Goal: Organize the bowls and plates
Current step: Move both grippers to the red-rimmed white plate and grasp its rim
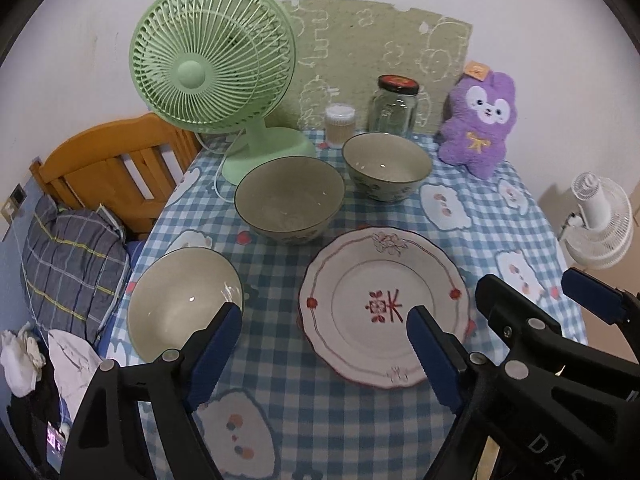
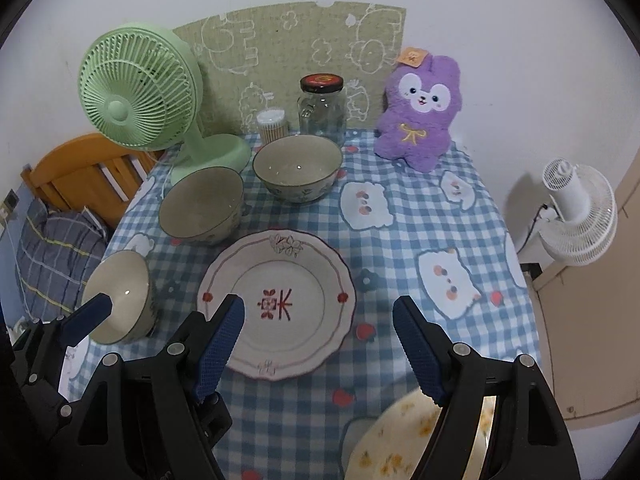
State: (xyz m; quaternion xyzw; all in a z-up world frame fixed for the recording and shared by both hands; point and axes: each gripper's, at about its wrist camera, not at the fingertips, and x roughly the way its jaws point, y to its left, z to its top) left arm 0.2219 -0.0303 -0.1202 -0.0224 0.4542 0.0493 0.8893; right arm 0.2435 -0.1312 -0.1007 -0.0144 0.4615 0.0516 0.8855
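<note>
1. The left hand-held gripper (image 1: 324, 344) hovers over the near part of the bench (image 1: 500, 224), its blue-padded fingers spread wide with nothing between them.
2. The right hand-held gripper (image 2: 318, 338) is likewise wide open and empty, just right of the left one.
3. A white scalloped ceramic plate with a red character (image 1: 384, 308) lies flat near the bench's middle, on the blue-and-white checked cloth.
4. Three cream ceramic bowls with dark rims stand upright: the near-left bowl (image 1: 186, 304) beside the plate, the middle bowl (image 1: 290, 200) farther back, and the far bowl (image 1: 386, 166) just right of it.
5. A cream plate with yellow flowers (image 2: 400, 444) sits at the near right edge, partly hidden by the right fingers.
6. Along the far wall stand a green desk fan (image 1: 212, 68), a small cotton-swab tub (image 1: 340, 124), a black-lidded glass jar (image 1: 394, 106) and a purple plush rabbit (image 1: 480, 124).
</note>
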